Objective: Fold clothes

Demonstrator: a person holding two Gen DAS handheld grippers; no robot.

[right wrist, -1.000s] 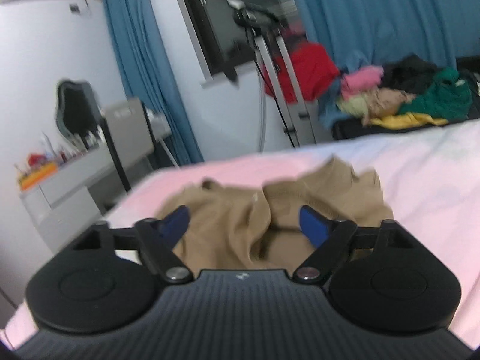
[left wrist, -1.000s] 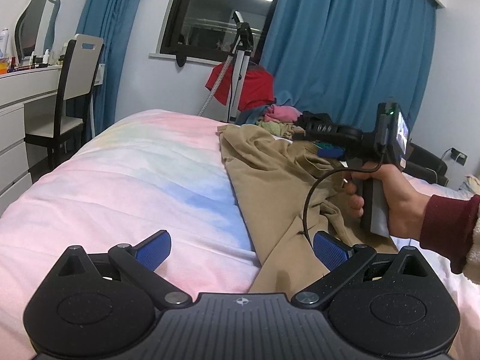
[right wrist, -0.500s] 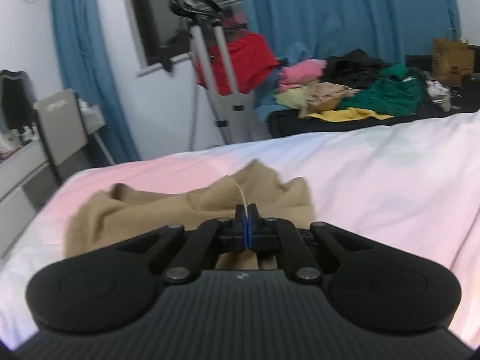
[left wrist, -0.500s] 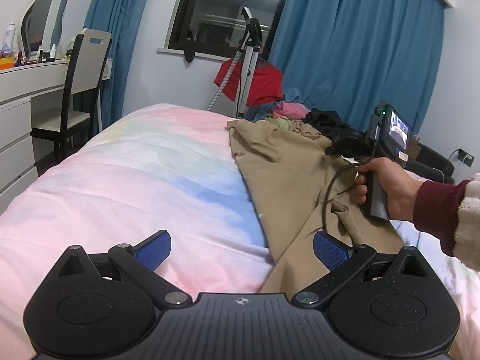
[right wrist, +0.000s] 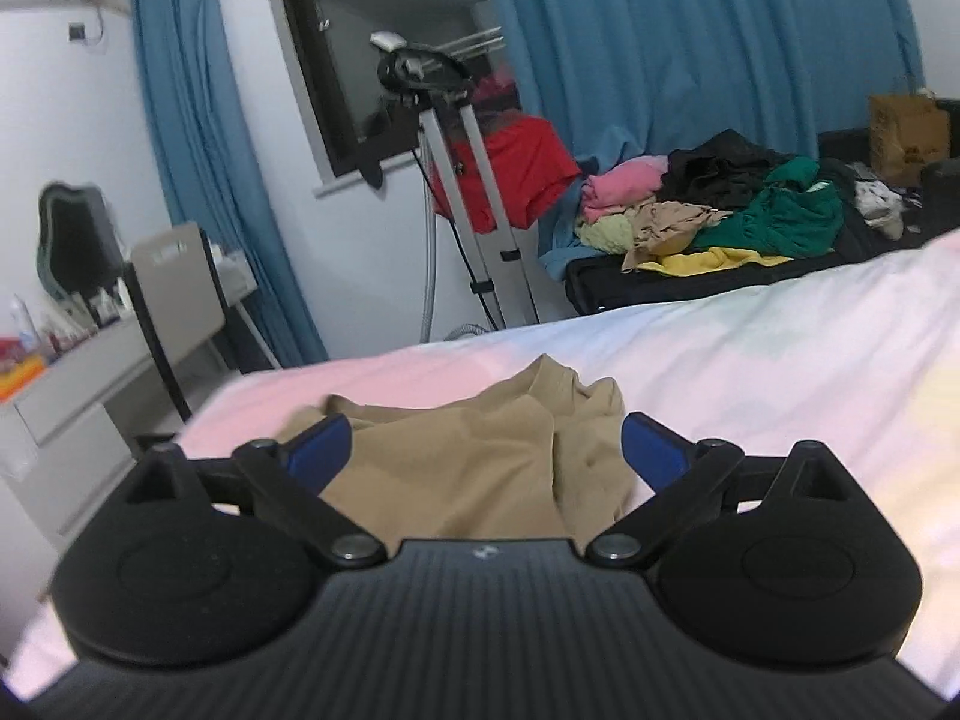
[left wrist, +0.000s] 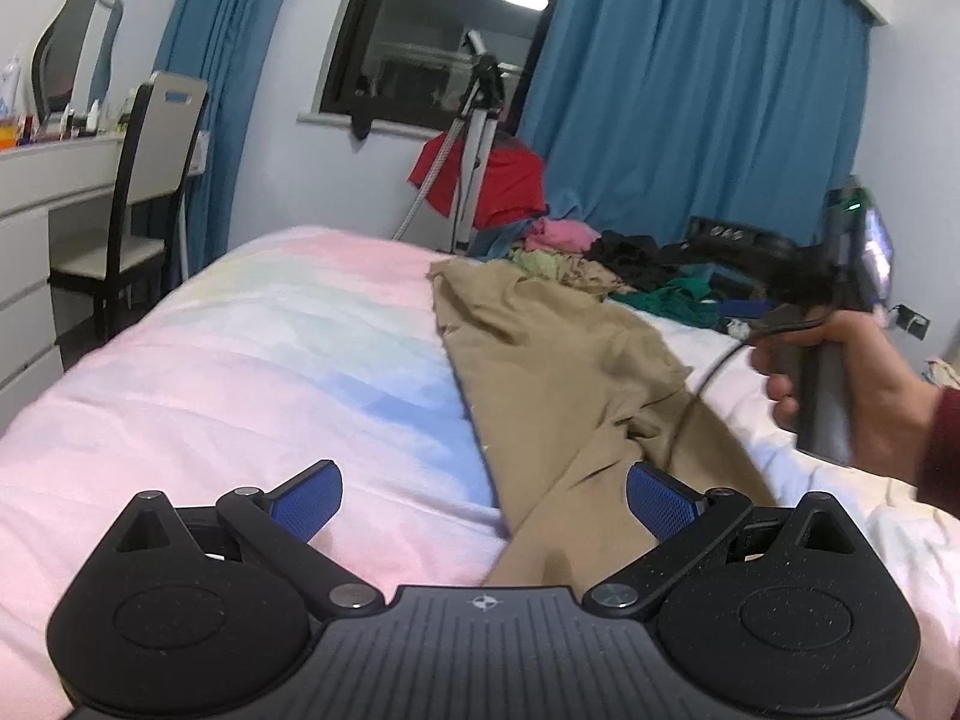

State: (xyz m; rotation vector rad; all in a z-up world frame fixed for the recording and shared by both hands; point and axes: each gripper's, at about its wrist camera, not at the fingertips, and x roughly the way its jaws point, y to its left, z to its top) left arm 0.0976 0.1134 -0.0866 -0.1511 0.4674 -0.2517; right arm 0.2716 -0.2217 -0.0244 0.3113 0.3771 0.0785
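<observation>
A tan garment point(left wrist: 558, 360) lies stretched along the pastel bed point(left wrist: 270, 372), rumpled near its middle. My left gripper point(left wrist: 483, 495) is open and empty, hovering over the garment's near end. In the right wrist view the same tan garment point(right wrist: 474, 456) lies bunched with its collar end toward the far edge of the bed. My right gripper point(right wrist: 486, 450) is open just above it, holding nothing. The right gripper also shows in the left wrist view point(left wrist: 834, 324), held in a hand to the garment's right.
A pile of mixed clothes point(right wrist: 720, 210) lies on a dark bench past the bed. A tripod with a red cloth point(left wrist: 480, 174) stands by the window. A chair point(left wrist: 144, 180) and white dresser point(left wrist: 36, 228) stand at left.
My right gripper was shut on the tan garment half a second ago; it has opened and let the cloth go, which now lies flatter. The hand holding it moved right. My left gripper stayed open.
</observation>
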